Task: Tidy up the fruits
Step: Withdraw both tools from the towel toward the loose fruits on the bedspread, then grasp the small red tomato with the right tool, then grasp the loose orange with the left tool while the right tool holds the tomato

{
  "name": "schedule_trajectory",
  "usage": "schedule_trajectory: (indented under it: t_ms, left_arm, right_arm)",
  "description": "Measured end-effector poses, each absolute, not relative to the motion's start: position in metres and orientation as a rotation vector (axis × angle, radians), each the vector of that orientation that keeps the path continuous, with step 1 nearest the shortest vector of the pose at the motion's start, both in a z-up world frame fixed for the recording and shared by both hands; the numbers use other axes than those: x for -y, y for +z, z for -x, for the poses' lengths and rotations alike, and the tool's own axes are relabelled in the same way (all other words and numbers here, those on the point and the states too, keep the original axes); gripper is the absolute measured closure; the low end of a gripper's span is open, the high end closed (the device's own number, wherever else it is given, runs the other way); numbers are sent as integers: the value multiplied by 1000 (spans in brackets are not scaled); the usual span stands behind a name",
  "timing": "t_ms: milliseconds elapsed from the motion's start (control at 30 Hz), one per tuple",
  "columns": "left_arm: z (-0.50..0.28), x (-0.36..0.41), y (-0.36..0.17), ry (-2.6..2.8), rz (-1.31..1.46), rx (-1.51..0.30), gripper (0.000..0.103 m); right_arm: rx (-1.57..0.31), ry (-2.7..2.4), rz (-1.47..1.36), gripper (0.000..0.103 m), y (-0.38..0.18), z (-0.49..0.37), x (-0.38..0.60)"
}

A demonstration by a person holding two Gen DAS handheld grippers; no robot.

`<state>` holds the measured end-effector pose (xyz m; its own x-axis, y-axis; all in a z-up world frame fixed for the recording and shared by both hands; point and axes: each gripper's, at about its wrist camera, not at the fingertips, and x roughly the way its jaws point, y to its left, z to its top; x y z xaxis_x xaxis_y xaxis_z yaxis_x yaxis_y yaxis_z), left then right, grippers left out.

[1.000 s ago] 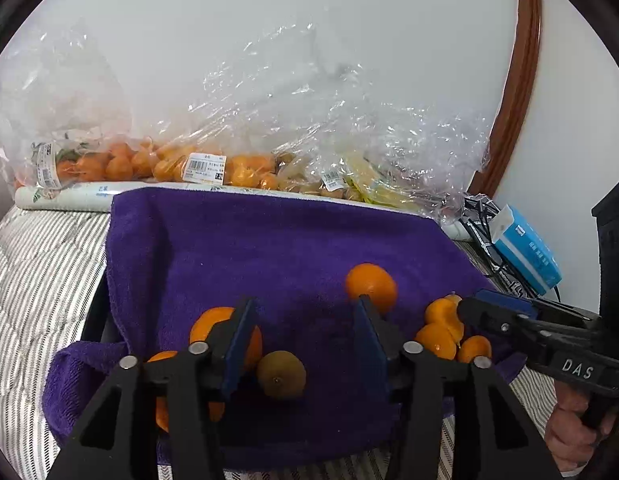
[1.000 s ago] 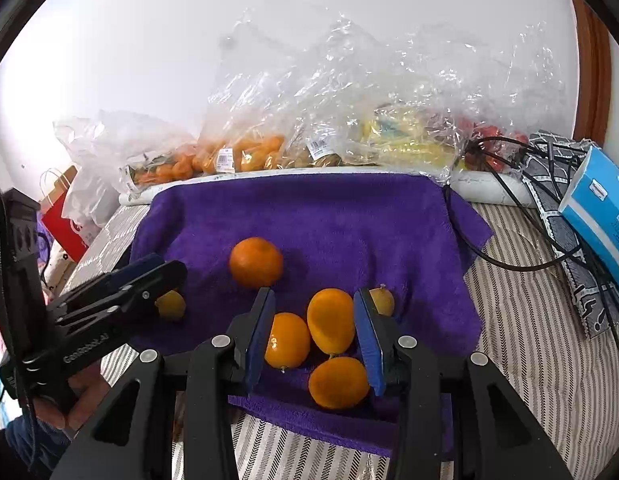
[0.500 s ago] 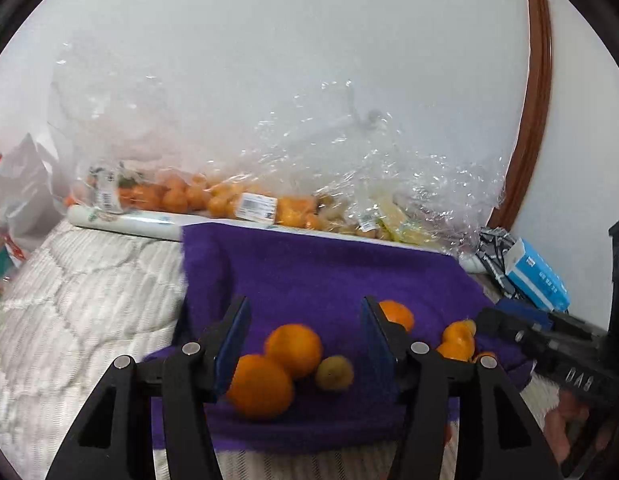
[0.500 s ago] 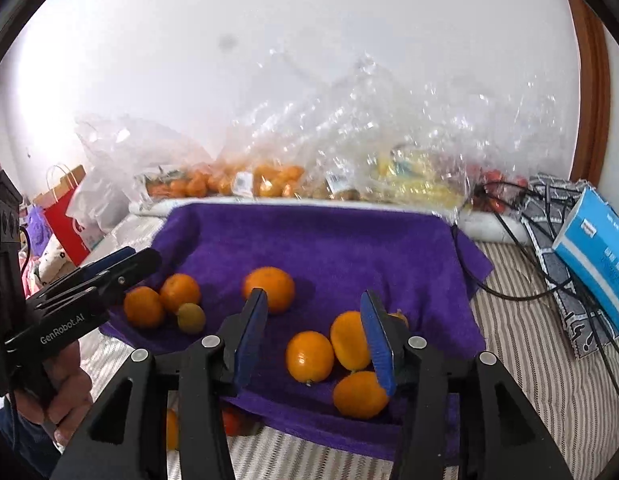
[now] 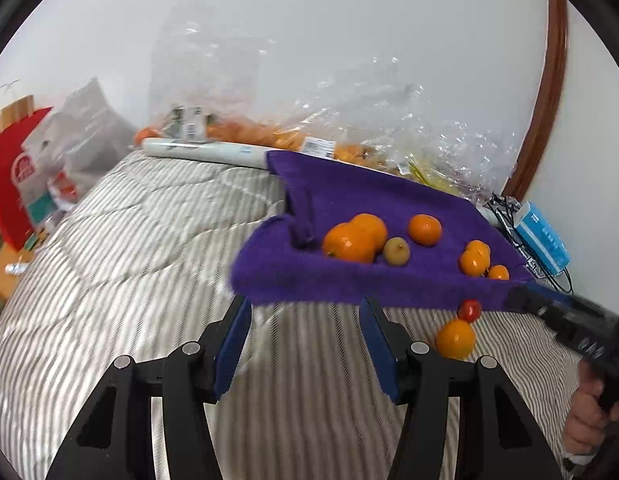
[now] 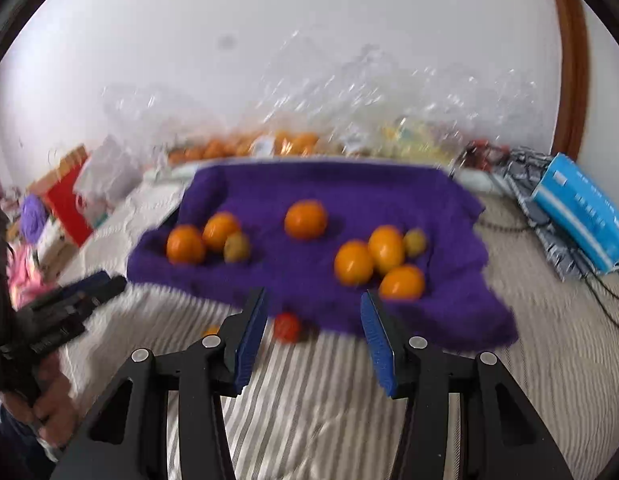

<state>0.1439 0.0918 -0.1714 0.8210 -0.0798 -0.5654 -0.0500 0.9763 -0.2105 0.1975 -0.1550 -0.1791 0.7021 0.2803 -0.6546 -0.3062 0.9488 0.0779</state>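
two grippers, left point(image 5: 305, 344) and right point(image 6: 313, 338), both spread, holding nothing.
oranges point(image 6: 353, 262) on towel point(image 6: 369, 188): firm, round, roll-prone; pinch across the middle.

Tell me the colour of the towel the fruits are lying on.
The towel is deep purple, sharpest in the left wrist view.

Soft, even daylight fills both views, though its source lies out of frame. The right wrist view is smeared with motion blur: the oranges point(image 6: 305, 219) and purple towel point(image 6: 269, 188) lose their edges. Plastic bags point(image 5: 389, 120) glint with small highlights. Fisheye distortion bends the wooden door frame point(image 5: 549, 92), perhaps straight in truth.
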Motion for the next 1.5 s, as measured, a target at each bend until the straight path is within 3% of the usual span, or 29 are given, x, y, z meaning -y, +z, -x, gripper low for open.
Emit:
schedule_trajectory:
  t_ms: [300, 667, 733, 1500]
  left_arm:
    - [-134, -93, -172, 19, 191, -589, 46]
    - [-139, -109, -173, 23, 282, -603, 46]
    - [-143, -109, -175, 11, 289, -622, 46]
    - [-141, -65, -179, -50, 148, -691, 46]
  right_arm:
    - [-786, 319, 62, 70, -203, -204, 133]
    - [-863, 309, 60, 70, -224, -233, 128]
    - [-853, 317, 50, 79, -222, -233, 131]
    - [-731, 186, -24, 79, -186, -146, 210]
